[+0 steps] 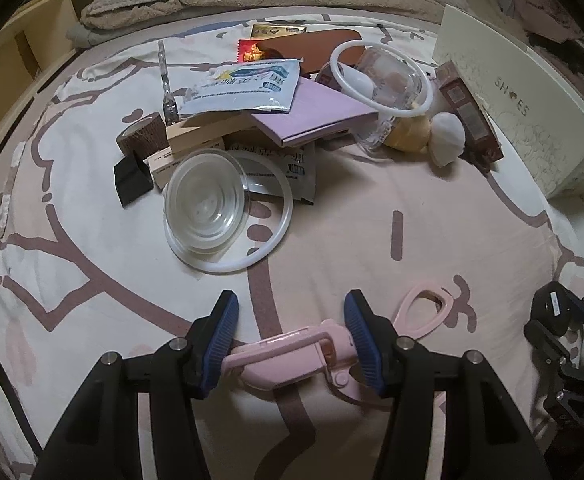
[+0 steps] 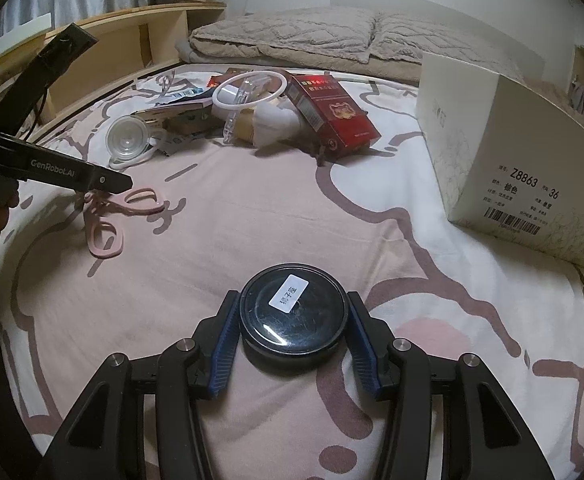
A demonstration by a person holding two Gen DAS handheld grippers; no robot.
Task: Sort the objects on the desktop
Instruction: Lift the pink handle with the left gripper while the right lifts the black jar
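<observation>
Your left gripper (image 1: 292, 338) has its jaws around the pink scissors (image 1: 292, 356) low on the bed sheet (image 1: 412, 184), blue pads (image 1: 221, 340) touching the closed blade end while the loop handles trail off to the right. Your right gripper (image 2: 294, 338) is clamped on a round black tin (image 2: 294, 314) with a white label, held just above the sheet.

The scissors look light and stiff, but the smooth plastic may swivel between the pads; a hold nearer the pivot should steady them. The tin is rigid with a glossy lid and curved sides, so keep the pads level across its widest part.

Ahead lies the unsorted heap: a clear plastic lid (image 1: 207, 200) on a white ring, foil sachets (image 1: 239, 86), a lilac booklet (image 1: 316, 114), a red cigarette carton (image 2: 332, 114). A white shoebox (image 2: 508, 164) stands to the right, well apart from both grippers.
</observation>
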